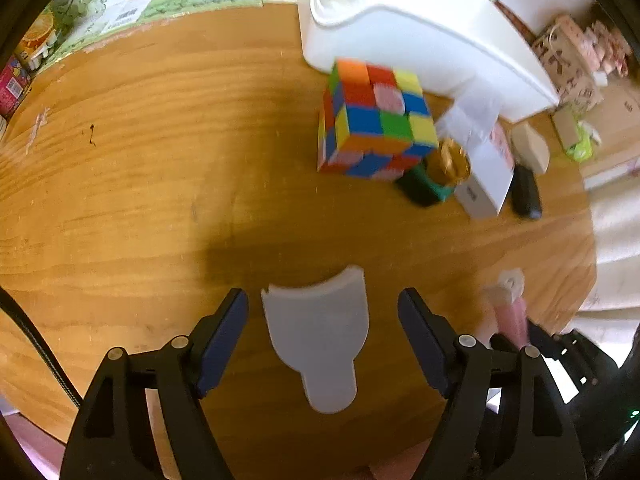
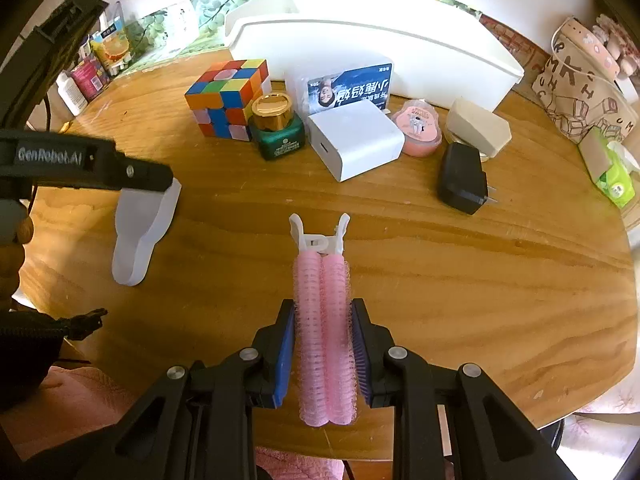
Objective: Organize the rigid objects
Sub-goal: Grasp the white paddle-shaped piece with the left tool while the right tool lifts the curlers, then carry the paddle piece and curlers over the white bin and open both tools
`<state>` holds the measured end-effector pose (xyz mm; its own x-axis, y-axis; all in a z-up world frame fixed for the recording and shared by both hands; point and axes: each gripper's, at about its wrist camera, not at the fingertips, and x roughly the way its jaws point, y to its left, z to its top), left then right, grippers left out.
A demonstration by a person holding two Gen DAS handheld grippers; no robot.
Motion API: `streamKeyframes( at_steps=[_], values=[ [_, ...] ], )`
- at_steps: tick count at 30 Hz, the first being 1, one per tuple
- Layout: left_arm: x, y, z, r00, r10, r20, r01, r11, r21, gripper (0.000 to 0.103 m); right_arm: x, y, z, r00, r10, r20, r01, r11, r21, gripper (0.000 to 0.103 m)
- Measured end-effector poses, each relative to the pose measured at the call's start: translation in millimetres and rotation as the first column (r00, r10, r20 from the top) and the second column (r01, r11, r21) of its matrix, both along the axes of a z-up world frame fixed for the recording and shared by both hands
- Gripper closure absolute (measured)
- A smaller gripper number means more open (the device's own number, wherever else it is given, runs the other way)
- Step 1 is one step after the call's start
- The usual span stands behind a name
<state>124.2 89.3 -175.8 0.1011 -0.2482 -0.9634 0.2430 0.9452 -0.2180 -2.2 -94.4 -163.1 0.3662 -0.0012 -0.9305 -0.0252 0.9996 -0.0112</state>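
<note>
My left gripper [image 1: 322,308] is open and points down at the wooden table [image 1: 140,160]. A pale translucent plastic piece [image 1: 316,340] lies between its fingers, with a gap on each side. The right wrist view shows the same piece [image 2: 140,236] under the left gripper's tip [image 2: 152,178]. My right gripper [image 2: 324,308] is shut on a pink double hair roller [image 2: 324,344] whose white clip end [image 2: 320,236] sticks out forward. The roller [image 1: 510,312] also shows at the lower right of the left wrist view.
Along the back stand a colour cube [image 2: 228,96], a green jar with a gold lid [image 2: 278,128], a white charger block [image 2: 354,144], a pink round case [image 2: 418,128], a black adapter [image 2: 460,178] and a white bin [image 2: 400,52]. A patterned bag [image 2: 580,96] sits far right.
</note>
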Motion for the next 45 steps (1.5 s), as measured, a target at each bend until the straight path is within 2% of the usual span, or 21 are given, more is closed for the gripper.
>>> streamKeyframes(
  at_steps=[5,12,17,24,31,34,40,45],
  values=[
    [-9,-1,-13,0.998,-0.025,-0.064,0.028,0.999,0.042,0.023,-6,1,-1,1.000,-0.003,-0.001,0.003,1.000,0.002,0.076],
    [-13,-6,-14,0.998,-0.024,-0.065,0.029,0.997,0.065,0.025,-11,-4,1,1.000,-0.024,0.005,0.024,1.000,-0.009,0.076],
    [-7,-30,-14,0.999,-0.017,-0.049,0.022,0.995,0.101,0.042,-14,-10,2,0.999,-0.036,0.010,0.036,0.999,-0.015,0.077],
    [-5,-34,-14,0.999,0.000,-0.051,0.005,0.995,0.101,0.043,-7,-11,7,1.000,-0.014,0.009,0.014,0.999,-0.030,0.077],
    [-2,-33,-6,0.998,0.040,-0.047,-0.037,0.997,0.062,0.043,6,-14,10,0.999,0.035,-0.003,-0.035,0.999,-0.032,0.077],
    [0,-36,4,0.998,0.055,-0.025,-0.055,0.998,0.022,0.043,14,-18,16,0.998,0.055,0.002,-0.055,0.998,-0.037,0.077],
    [8,-46,32,0.992,0.116,0.057,-0.113,0.992,-0.054,0.043,37,-31,34,0.994,0.100,0.032,-0.099,0.994,-0.046,0.077],
    [10,-56,54,0.978,0.143,0.152,-0.126,0.985,-0.114,0.043,59,-45,55,0.987,0.137,0.083,-0.133,0.990,-0.051,0.077]
  ],
)
